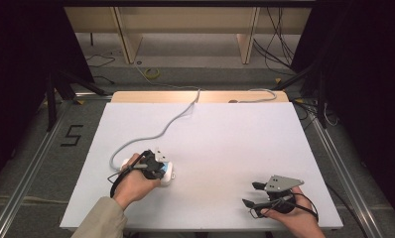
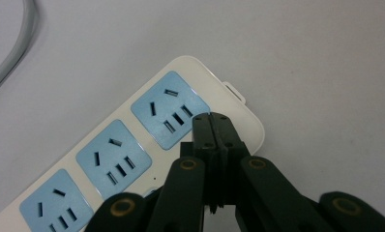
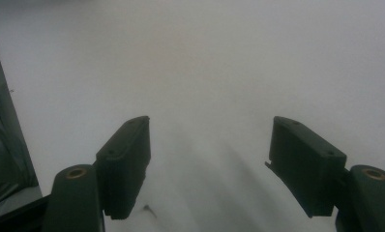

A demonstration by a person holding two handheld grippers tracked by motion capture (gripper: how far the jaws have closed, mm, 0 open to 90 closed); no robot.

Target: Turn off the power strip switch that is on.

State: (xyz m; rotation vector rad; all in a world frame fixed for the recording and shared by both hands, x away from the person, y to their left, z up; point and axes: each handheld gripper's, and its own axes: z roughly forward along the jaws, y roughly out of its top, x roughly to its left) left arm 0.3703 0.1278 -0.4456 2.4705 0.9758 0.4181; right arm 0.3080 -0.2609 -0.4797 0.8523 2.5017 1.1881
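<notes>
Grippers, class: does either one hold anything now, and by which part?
Nothing is held. The left gripper has its jaws shut together, empty, over the end of the power strip. The right gripper is open above the bare table.

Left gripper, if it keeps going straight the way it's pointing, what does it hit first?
Probably the power strip: the shut left gripper points down at its end near the last blue socket; contact is unclear.

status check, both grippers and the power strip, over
Left gripper shut, empty, tips over the power strip near its end socket. Right gripper open, empty, low over bare table. Strip's grey cable trails to the far edge; nothing in the way.
</notes>
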